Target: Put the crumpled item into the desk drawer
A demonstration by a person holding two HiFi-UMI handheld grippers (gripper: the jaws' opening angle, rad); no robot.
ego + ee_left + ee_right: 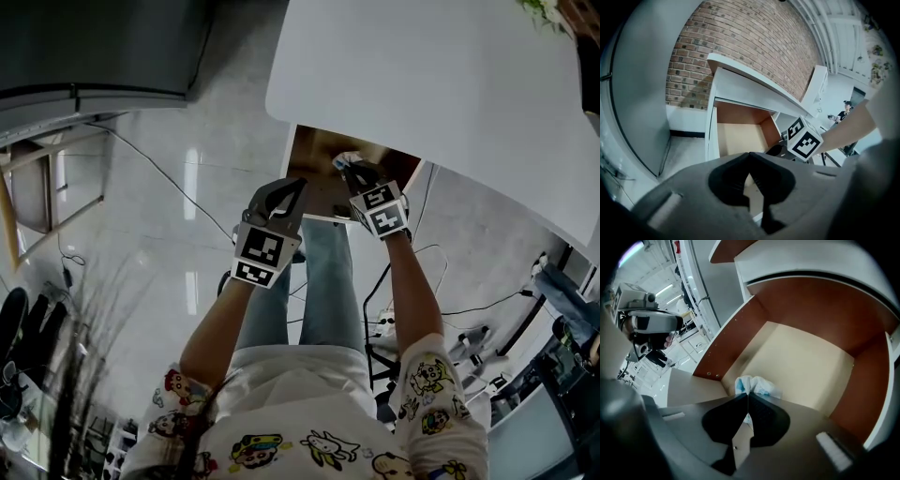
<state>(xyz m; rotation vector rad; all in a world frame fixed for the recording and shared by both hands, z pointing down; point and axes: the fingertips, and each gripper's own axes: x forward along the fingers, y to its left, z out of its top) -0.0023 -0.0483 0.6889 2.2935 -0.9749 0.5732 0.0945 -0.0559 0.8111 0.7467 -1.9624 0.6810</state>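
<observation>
Hovering shut and empty, the left tongs face the open drawer, whose rear the white worktop hides. The right tongs pinch the crumpled wad over the drawer's bare bottom; their tips cover most of it. Cables cross the floor.

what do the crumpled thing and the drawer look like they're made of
Crumpled item: thin, soft, matte sheet, white with pale blue, tightly creased; probably tissue or nonwoven fabric, hard to say which.
Drawer: flat board, likely laminated wood; smooth matte reddish-brown walls, pale beige floor, small screw heads showing in one wall.
</observation>
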